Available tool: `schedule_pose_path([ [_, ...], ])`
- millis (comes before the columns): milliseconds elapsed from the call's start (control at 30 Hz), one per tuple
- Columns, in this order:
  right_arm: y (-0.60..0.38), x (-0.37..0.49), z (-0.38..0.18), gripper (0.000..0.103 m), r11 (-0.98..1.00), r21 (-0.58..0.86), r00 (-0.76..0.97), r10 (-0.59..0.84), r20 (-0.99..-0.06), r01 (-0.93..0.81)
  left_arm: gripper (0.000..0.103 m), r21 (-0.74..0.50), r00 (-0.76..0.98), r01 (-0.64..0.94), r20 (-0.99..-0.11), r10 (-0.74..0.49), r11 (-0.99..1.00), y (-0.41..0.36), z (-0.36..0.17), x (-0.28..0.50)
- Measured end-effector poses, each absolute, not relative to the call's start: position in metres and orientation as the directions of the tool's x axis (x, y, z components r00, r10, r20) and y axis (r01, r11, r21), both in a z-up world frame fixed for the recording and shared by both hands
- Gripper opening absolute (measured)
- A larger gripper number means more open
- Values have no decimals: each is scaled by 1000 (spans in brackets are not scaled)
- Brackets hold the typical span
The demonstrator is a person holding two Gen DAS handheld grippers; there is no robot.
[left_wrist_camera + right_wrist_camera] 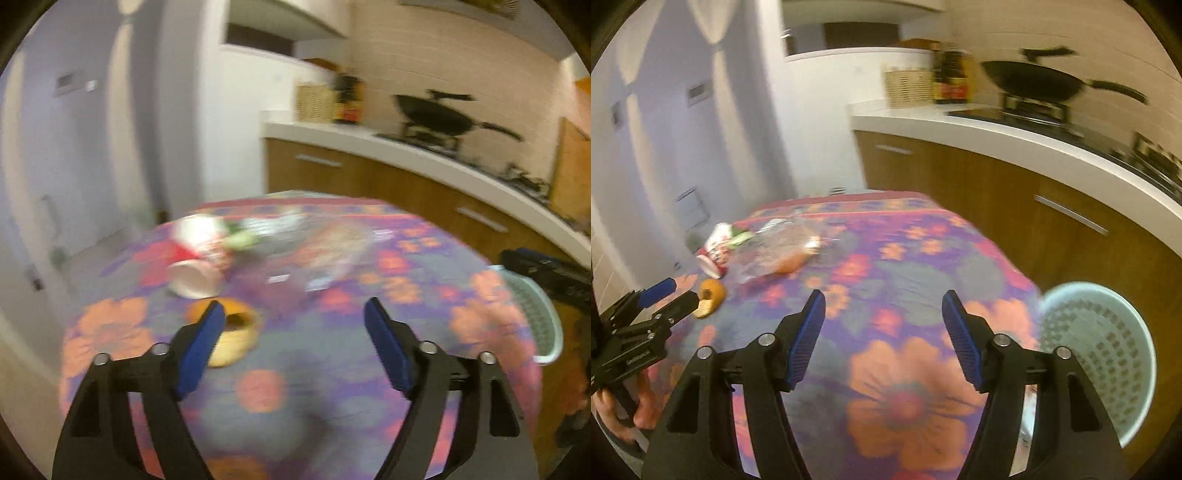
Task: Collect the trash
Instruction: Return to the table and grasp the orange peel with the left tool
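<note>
Purple floral cloth covering one desk (886,266), spreading under everything. One pale green perforated basket (1108,350) sitting at the desk's right edge, just beside the right gripper (882,299), empty as far as visible. Two grippers hovering above the cloth: right one with blue-padded fingers (807,339) spread wide, holding nothing; left gripper (295,306) likewise gaping wide, gripping nothing, its left finger overlapping the peel in the left wrist view. Four pieces of trash lying grouped at the far left of the desk, well apart from the basket: one crumpled clear plastic bag (768,254), one red and white paper cup (194,254) tipped on its side, one green and white wrapper (245,236) just behind the cup, one orange peel (236,336) nearest the left gripper. Blurring throughout both views.
</note>
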State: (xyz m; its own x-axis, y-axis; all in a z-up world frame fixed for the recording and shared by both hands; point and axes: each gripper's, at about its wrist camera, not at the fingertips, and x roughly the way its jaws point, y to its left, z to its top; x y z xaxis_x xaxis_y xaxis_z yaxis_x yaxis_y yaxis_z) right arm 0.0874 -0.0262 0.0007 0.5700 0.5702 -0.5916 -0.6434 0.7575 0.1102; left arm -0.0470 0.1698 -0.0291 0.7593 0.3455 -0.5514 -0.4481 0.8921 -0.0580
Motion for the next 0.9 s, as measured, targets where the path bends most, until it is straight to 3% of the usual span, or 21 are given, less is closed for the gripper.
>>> schedule_pose_path([
  [100, 5, 89, -2, 66, 714, 127, 508, 599, -619, -688, 81, -24, 701, -497, -600, 385, 867, 197, -38, -48],
  [500, 78, 132, -14, 68, 670, 238, 357, 623, -696, -703, 81, -117, 678, -468, -684, 271, 876, 242, -67, -14],
  [567, 81, 141, -20, 68, 680, 256, 346, 616, -708, -687, 78, -103, 669, -460, -693, 268, 882, 240, -69, -9],
  [900, 99, 167, -30, 68, 690, 343, 323, 643, -695, -638, 43, -158, 686, -441, -694, 219, 884, 243, -74, -14],
])
